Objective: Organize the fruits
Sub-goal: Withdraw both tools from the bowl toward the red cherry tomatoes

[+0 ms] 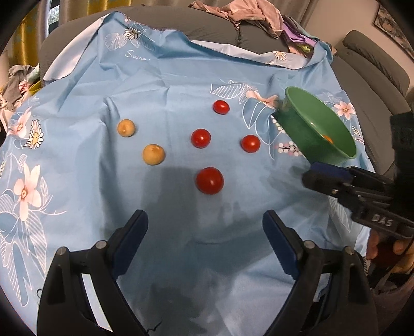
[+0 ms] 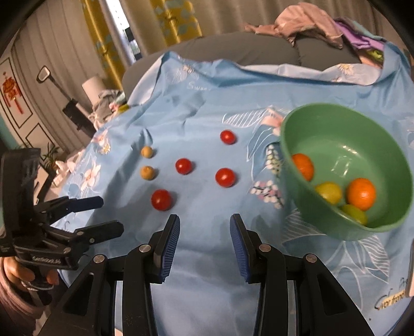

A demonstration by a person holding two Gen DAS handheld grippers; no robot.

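Several red cherry tomatoes lie on the blue floral cloth (image 1: 181,85); the nearest tomato (image 1: 209,180) is just ahead of my open, empty left gripper (image 1: 205,219). Two tan round fruits (image 1: 153,154) lie to their left. A green bowl (image 2: 383,227) stands at the right, tilted toward me, holding two oranges (image 2: 361,193) and two yellow-green fruits (image 2: 329,192). My right gripper (image 2: 205,222) is open and empty, hovering over the cloth near the tomatoes (image 2: 161,199). It shows in the left wrist view (image 1: 318,178) beside the bowl (image 1: 300,129).
The cloth covers a grey sofa (image 1: 207,25) with piled clothes (image 1: 248,13) at the back. The left gripper appears in the right wrist view (image 2: 106,217) at the left. A potted plant and a lamp stand beyond the cloth's left edge.
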